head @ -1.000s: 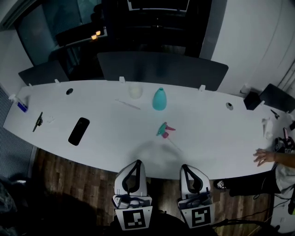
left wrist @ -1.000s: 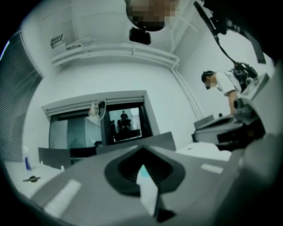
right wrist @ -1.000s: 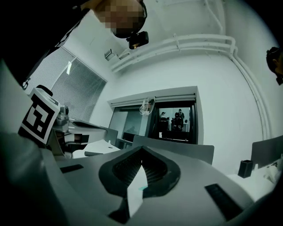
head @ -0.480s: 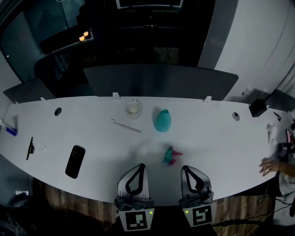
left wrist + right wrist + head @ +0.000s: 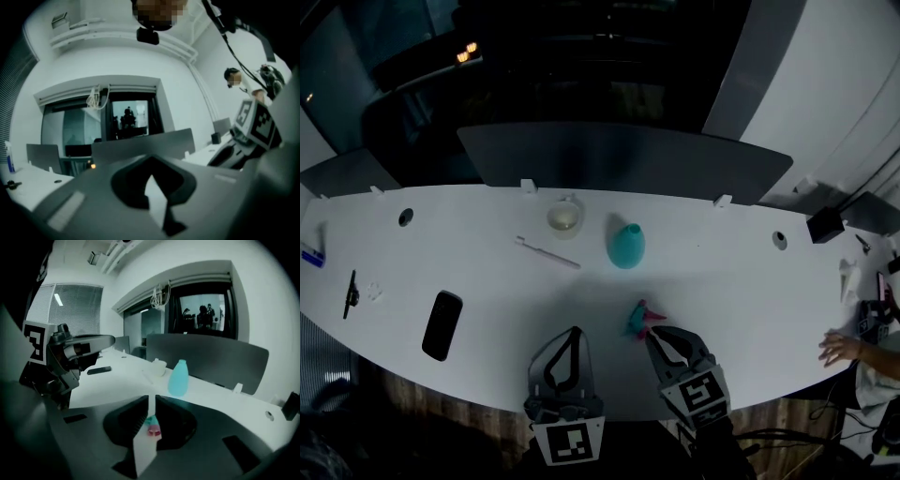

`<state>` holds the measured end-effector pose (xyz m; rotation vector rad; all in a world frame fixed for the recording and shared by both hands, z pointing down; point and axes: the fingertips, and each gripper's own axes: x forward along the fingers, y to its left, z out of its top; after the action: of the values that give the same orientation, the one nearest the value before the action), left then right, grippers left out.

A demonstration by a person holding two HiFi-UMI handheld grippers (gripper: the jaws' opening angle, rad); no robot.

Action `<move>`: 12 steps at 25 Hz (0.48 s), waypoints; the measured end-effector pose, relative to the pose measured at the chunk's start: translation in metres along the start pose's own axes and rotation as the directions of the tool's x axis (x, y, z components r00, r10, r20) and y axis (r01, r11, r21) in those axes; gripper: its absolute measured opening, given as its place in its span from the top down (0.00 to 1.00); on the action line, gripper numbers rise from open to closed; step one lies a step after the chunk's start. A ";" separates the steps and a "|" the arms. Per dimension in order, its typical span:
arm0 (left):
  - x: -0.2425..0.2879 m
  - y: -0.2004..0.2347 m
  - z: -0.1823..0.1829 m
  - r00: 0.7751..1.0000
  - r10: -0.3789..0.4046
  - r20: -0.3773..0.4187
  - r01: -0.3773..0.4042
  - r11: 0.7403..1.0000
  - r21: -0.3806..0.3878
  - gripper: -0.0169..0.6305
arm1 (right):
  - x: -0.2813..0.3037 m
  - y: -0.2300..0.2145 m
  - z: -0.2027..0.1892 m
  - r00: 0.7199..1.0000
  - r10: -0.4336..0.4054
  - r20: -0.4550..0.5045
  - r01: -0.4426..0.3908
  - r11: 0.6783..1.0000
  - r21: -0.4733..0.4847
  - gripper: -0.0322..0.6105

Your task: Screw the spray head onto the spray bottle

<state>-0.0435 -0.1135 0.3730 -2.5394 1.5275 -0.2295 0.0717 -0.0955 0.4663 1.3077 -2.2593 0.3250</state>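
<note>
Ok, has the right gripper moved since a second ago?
Yes. The right gripper has come forward over the table edge toward the spray head; earlier it hung short of the table.

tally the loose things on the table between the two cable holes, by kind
spray bottle: 1
spray head: 1
phone: 1
cup: 1
thin white stick: 1
total: 5
</note>
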 end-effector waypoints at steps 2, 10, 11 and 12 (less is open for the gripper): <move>0.000 0.005 -0.002 1.000 0.018 -0.008 -0.018 1.000 0.006 0.97 | 0.017 0.001 -0.019 0.989 0.083 -0.119 -0.084 0.996 -0.006 0.78; -0.005 0.025 -0.007 0.997 0.071 -0.020 -0.071 0.997 -0.007 0.97 | 0.051 0.001 -0.069 0.821 0.216 -0.529 -0.214 0.975 0.066 0.70; -0.006 0.026 -0.008 0.997 0.074 -0.020 -0.074 0.997 -0.008 0.97 | 0.054 -0.001 -0.072 0.801 0.224 -0.555 -0.216 0.973 0.081 0.70; -0.006 0.027 -0.008 0.997 0.076 -0.019 -0.076 0.997 -0.006 0.97 | 0.057 -0.002 -0.075 0.786 0.231 -0.574 -0.216 0.972 0.094 0.70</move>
<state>-0.0716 -0.1213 0.3743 -2.4849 1.6301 -0.2392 0.0730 -0.1052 0.5596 0.7900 -1.8690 0.7328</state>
